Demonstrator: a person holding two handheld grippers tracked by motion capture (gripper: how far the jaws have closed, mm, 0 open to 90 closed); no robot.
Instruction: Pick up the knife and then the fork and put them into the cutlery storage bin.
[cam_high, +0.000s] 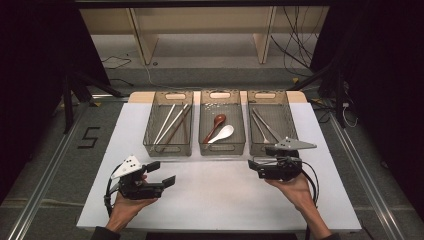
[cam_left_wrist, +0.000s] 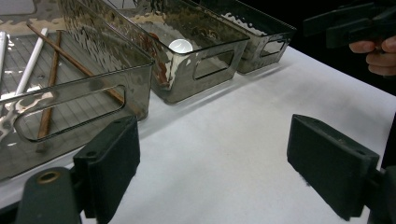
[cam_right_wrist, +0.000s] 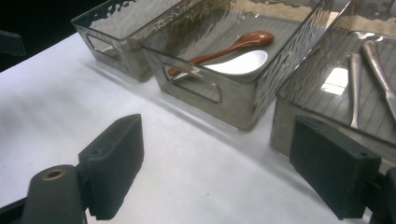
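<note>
Three smoked clear bins stand in a row at the back of the white table (cam_high: 220, 195). The left bin (cam_high: 167, 149) holds white chopsticks (cam_high: 167, 125) and brown chopsticks (cam_high: 178, 128). In the middle bin (cam_high: 222, 148) lie a brown spoon (cam_high: 216, 125) and a white spoon (cam_high: 222, 133). Metal cutlery (cam_high: 262, 125) rests in the right bin (cam_high: 265, 92). My left gripper (cam_high: 161, 173) hovers open in front of the left bin, nothing between its jaws (cam_left_wrist: 219, 163). My right gripper (cam_high: 260, 159) is open and empty just before the right bin, jaws spread wide (cam_right_wrist: 219, 168).
Bare white tabletop stretches between the two grippers and the bins' front walls. Beyond the table are a wooden shelf frame (cam_high: 200, 30), loose cables (cam_high: 295, 45) on the floor and dark stands at both sides. The table's edges drop off close to each hand.
</note>
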